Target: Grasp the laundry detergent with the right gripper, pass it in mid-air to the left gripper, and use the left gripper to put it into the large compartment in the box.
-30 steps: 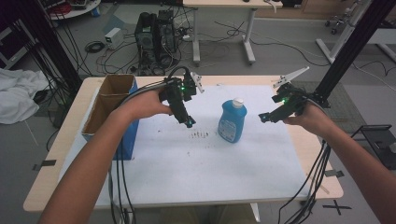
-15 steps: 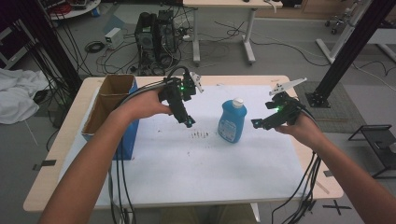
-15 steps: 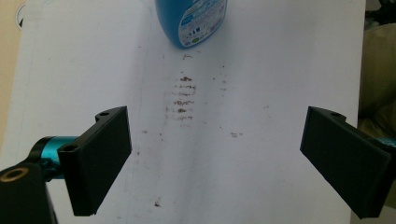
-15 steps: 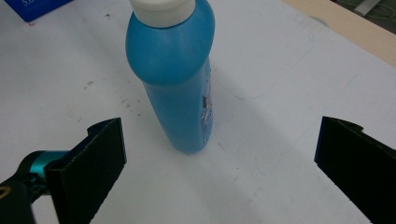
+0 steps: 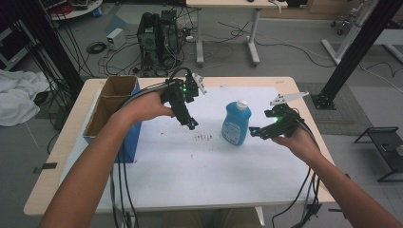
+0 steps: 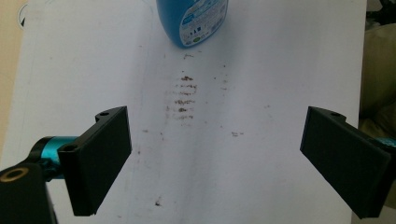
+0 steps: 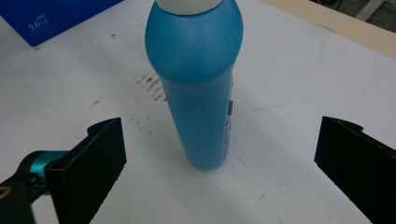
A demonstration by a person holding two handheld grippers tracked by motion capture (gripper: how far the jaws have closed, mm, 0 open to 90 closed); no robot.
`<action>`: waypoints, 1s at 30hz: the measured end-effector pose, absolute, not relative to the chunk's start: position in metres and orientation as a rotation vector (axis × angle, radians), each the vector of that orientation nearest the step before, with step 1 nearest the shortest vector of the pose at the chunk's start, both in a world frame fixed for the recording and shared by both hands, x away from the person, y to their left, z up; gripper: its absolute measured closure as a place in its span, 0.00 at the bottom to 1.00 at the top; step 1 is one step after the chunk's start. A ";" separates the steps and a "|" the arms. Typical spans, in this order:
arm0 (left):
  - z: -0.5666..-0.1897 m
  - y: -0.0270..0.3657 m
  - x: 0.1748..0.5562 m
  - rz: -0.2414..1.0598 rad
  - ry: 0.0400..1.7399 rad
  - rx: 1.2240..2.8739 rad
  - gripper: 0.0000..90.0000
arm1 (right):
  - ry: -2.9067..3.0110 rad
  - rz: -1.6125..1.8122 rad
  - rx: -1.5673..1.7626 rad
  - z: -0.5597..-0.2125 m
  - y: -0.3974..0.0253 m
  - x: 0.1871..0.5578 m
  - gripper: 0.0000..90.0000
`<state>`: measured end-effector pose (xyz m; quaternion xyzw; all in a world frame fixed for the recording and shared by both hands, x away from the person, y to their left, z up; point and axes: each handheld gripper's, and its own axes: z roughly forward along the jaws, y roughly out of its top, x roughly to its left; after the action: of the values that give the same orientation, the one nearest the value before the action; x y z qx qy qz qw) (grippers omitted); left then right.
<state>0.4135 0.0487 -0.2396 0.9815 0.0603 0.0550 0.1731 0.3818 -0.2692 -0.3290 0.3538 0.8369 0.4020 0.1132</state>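
One blue bottle (image 5: pixel 236 124), white cap, upright, both grippers' jaws spread wide, ungrasped.

Bare forearms, no sleeves, enter from the bottom of the high view. The left claw (image 5: pixel 190 124), centre of the frame, is black with green lights, a pale three-cornered plate and thick black cables. The right claw (image 5: pixel 255 132), right of centre, matches it. Both gripper views show flat black rectangular jaws with screw holes and a turquoise fitting lower left.
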 end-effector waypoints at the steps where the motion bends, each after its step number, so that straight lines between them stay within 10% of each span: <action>1: -0.240 0.049 0.413 0.151 0.176 2.785 0.10 | 2.449 1.185 1.042 -0.331 -0.269 0.382 0.01; 30: -0.242 0.051 0.414 0.149 0.187 2.778 0.10 | 2.316 1.302 1.054 -0.373 -0.238 0.394 0.01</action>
<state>0.4143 0.0511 -0.2419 0.9808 0.0662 0.0528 0.1755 0.3937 -0.2380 -0.3731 0.3651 0.8022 0.4508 0.1411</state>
